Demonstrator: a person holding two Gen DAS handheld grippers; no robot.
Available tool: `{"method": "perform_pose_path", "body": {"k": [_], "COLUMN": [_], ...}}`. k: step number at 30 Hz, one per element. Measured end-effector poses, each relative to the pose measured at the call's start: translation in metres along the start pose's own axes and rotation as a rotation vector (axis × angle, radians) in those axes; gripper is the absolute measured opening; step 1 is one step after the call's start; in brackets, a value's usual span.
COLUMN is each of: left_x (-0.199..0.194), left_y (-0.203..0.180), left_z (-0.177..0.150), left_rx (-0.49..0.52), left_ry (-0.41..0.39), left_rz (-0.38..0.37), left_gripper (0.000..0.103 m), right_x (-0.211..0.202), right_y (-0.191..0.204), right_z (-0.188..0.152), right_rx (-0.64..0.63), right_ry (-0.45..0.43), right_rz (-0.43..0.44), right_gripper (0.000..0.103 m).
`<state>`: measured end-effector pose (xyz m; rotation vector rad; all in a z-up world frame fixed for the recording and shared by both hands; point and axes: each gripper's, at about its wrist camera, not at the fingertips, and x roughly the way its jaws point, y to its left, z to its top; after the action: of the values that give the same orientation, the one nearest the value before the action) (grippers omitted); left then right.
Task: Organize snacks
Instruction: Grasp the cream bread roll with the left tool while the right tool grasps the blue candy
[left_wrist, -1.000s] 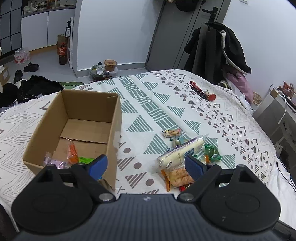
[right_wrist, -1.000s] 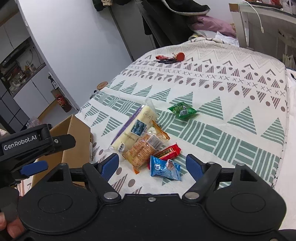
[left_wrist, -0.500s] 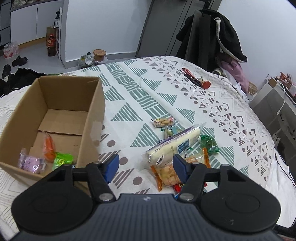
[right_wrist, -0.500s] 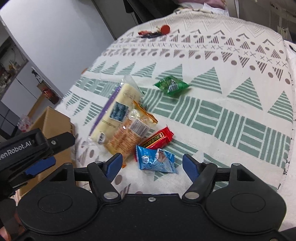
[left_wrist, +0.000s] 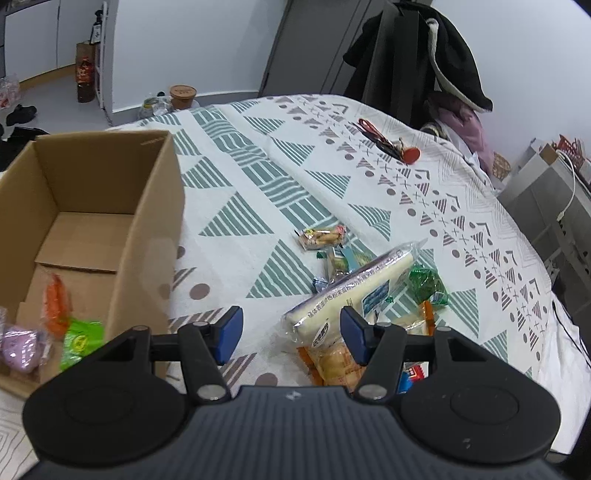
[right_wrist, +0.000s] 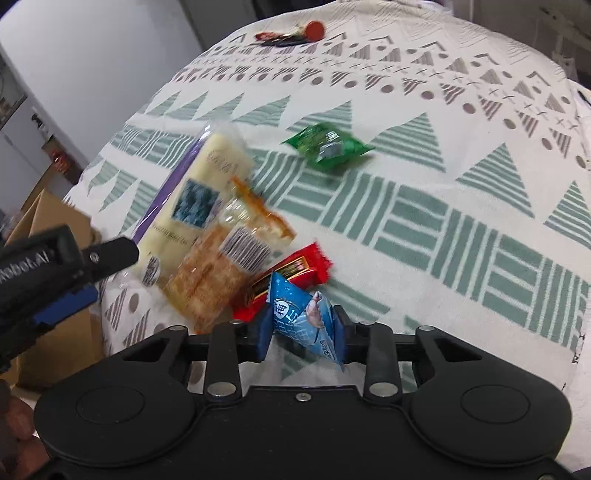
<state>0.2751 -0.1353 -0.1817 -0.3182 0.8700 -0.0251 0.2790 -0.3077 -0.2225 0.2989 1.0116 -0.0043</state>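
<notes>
on left tongs (right_wrist: 66, 310) housing: "robot.ai"; right tongs (right_wrist: 303, 328) pinching blue packet (right_wrist: 301, 314).

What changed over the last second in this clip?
The right gripper advanced and closed its jaws on the blue snack packet. The left gripper drifted right, jaws open and empty. The cardboard box and the other snacks stayed put.

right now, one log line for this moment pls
right tool: shut on blue packet | left tool: open, empty, over the cloth | box: three snacks inside | rest of the snacks on the cloth
</notes>
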Motion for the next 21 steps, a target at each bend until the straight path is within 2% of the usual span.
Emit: {"method": "perform_pose_path", "body": {"k": [6, 14, 18, 21], "left_x": [0.017, 0.029, 0.034, 0.032], "left_y": [-0.004, -0.012, -0.009, -0.012], "left_z": [-0.001, -0.001, -0.002, -0.004], "left_rx": [0.026, 0.079, 0.066, 0.092], "left_ry": [0.019, 0.016, 0.042, 0.038], "left_rz": [-0.040, -0.058, -0.070, -0.063], "left_gripper": [0.058, 0.057, 0.043, 0.032], "right_x": [-0.003, 0.001, 0.002, 0.001], "right_y": [-0.012, -0.016, -0.014, -0.015], "right_z": [0.007, 0.010, 0.010, 0.010], "right_rx": [0.049, 0.065, 0.058, 0.061], "right_ry": [-0.054, -0.062, -0.064, -0.062], "right_rz": [-0.064, -0.062, -0.063, -0.056], "right_gripper": [0.031, 0.031, 0.032, 0.032]}}
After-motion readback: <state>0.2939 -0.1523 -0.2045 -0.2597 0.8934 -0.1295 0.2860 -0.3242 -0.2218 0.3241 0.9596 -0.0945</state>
